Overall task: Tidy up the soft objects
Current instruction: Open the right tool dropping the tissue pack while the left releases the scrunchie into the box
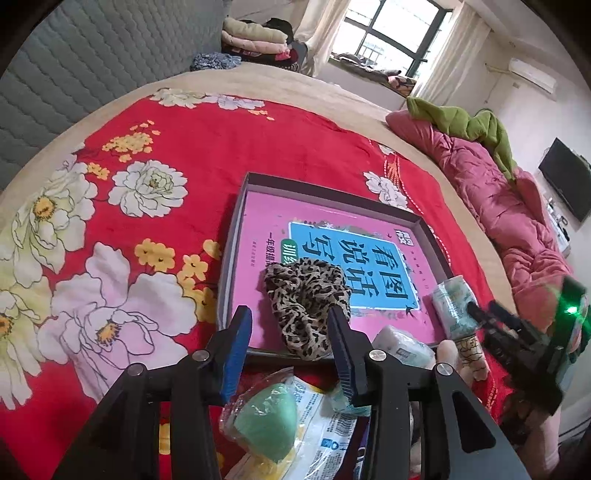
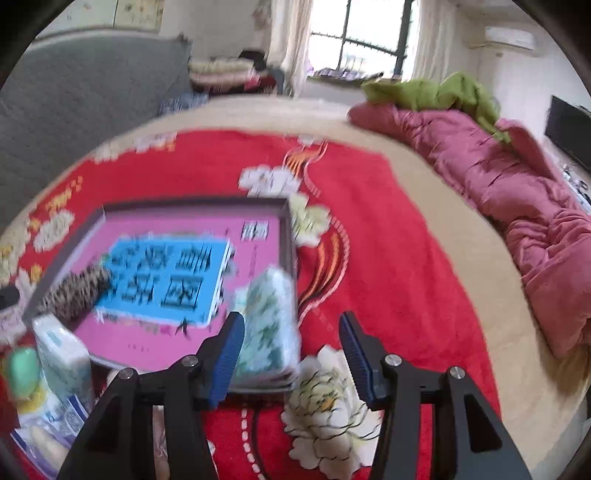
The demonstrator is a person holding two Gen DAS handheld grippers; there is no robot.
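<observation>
Leopard-print scrunchie [image 1: 308, 308] lies in the shallow tray [image 1: 236, 229] on the bed, and both claws are released.

The scrunchie rests on a pink book [image 1: 332, 236] inside the tray; the book's blue panel carries large Chinese characters, 看图说话写话 as far as I can read them. The left claw [image 1: 291, 345] stands apart around the near end of the scrunchie, without pressing it. The right claw [image 2: 291, 349] is also spread; a tissue pack with green leaf print [image 2: 271, 325] stands at the tray's near corner, just beside its left finger, the view being blurred. A green sponge in plastic wrap [image 1: 264, 421] lies below the left claw. The bed has a red blanket with big flowers [image 1: 166, 184], a rumpled pink quilt [image 1: 498, 206], and a bright window [image 1: 391, 33] behind.
</observation>
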